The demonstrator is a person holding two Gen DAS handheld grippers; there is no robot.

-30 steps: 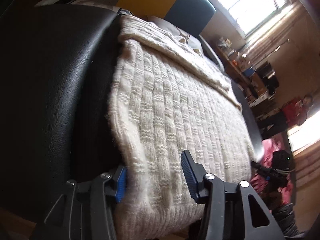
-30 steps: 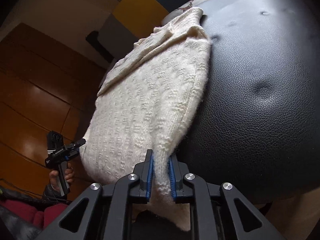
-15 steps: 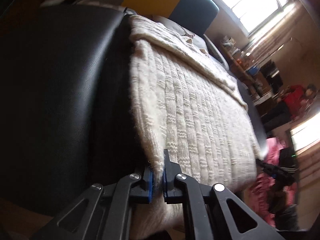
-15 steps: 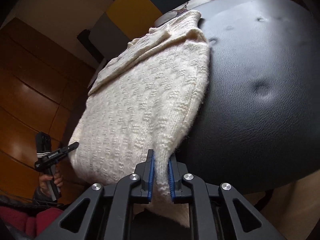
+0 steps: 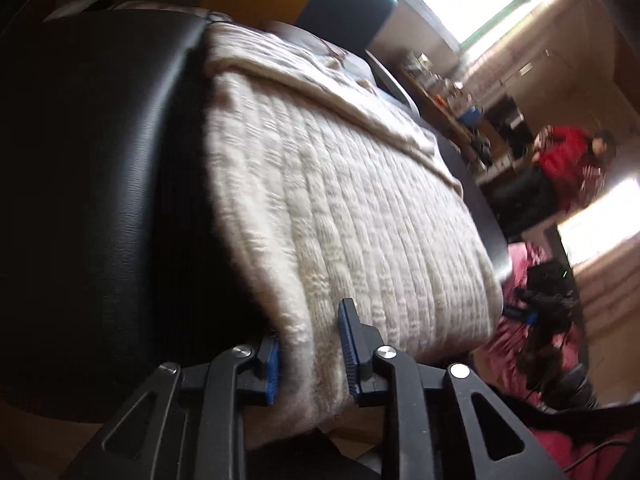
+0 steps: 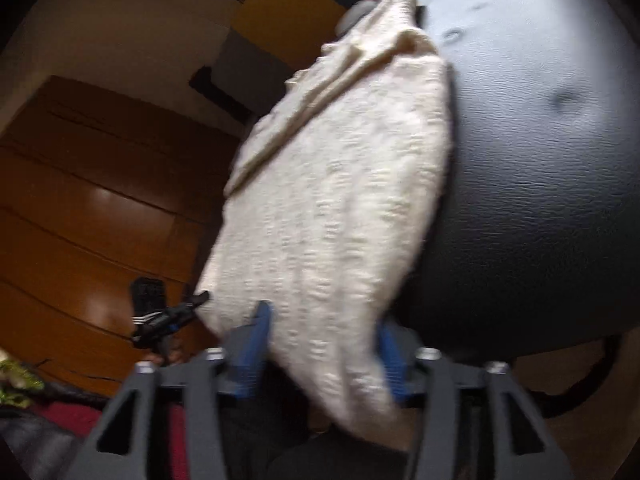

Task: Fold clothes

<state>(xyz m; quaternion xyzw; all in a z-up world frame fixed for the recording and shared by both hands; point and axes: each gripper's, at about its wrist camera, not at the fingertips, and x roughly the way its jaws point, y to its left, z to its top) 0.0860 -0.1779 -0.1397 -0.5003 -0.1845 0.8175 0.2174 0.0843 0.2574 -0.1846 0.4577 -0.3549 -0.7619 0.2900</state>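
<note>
Both grippers have just let go of the cream knit sweater (image 5: 344,208). Half a second ago each was pinched tight on its near hem, one at either corner; now the jaws of both have been opening. The left gripper (image 5: 310,354) stands at a narrow gap, with the hem's edge lying between its blue pads (image 5: 347,344) but no longer squeezed. The right gripper (image 6: 324,350) stands wide, its blue pads set well apart with the hem corner hanging loose between them. The sweater lies spread over the black leather seat (image 5: 100,152), its ribbed body flat on the cushion, a folded band of knit across the far end and the near hem draping over the front edge. In the right wrist view the left gripper shows at the sweater's far corner, over the wooden floor (image 6: 100,200). Both views are blurred. The release suggests the hem has been tugged straight and set down, so the garment looks ready for its next fold; the grippers will probably need a fresh hold on an edge.
</note>
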